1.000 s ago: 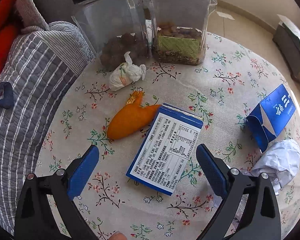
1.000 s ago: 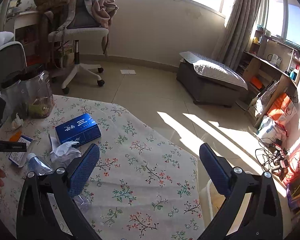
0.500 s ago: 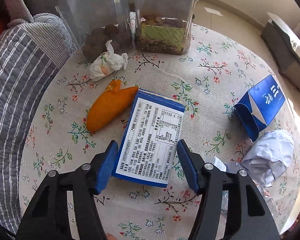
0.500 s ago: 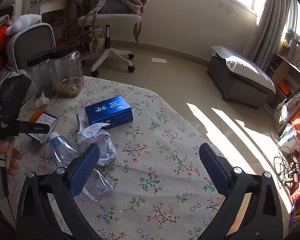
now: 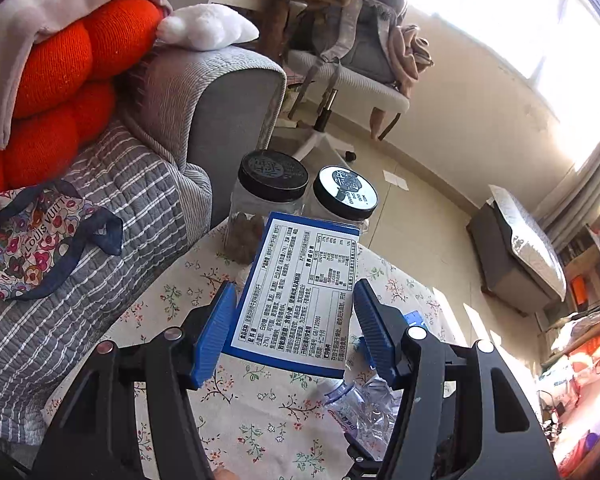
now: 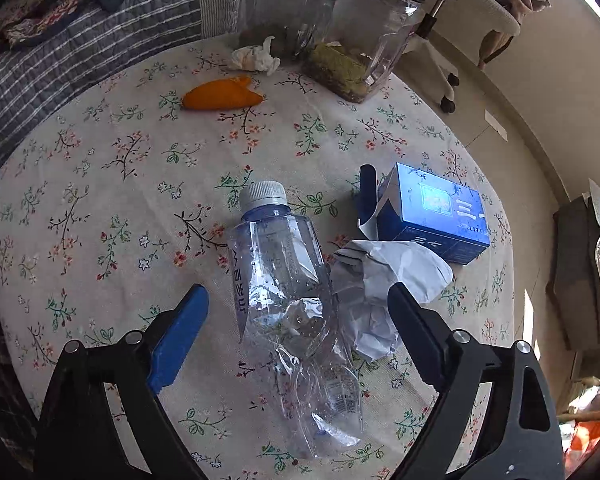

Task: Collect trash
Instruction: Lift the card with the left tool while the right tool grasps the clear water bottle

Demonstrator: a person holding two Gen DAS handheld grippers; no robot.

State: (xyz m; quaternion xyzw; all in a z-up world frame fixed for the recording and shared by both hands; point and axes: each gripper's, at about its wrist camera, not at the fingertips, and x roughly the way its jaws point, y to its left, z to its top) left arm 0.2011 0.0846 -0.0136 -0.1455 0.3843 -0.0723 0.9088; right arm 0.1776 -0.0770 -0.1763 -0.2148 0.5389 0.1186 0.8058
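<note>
My left gripper (image 5: 294, 300) is shut on a flat blue-edged box (image 5: 300, 292) with a white printed label, lifted clear above the round floral table (image 5: 172, 292). My right gripper (image 6: 296, 300) points down over a crushed clear plastic bottle (image 6: 288, 276) with a white cap; its jaws are closing, the bottle lies between them and the pads do not touch it. A crumpled white paper (image 6: 384, 280) lies against the bottle's right side, under the right finger. A blue carton (image 6: 432, 212), an orange peel (image 6: 220, 98) and a wadded tissue (image 6: 254, 58) lie farther back.
Two clear jars with black lids (image 5: 274, 174) stand at the table's far edge, and one jar (image 6: 340, 28) shows in the right wrist view. A grey striped sofa (image 5: 112, 216) with orange cushions (image 5: 60, 92) and a floral bag (image 5: 24, 240) borders the table on the left. An office chair (image 5: 352, 68) stands beyond.
The left gripper closed on the flat box and lifted it off the table, tilting upward. The right gripper swung down from facing the room to hang over the crushed bottle, its jaws narrowing.
</note>
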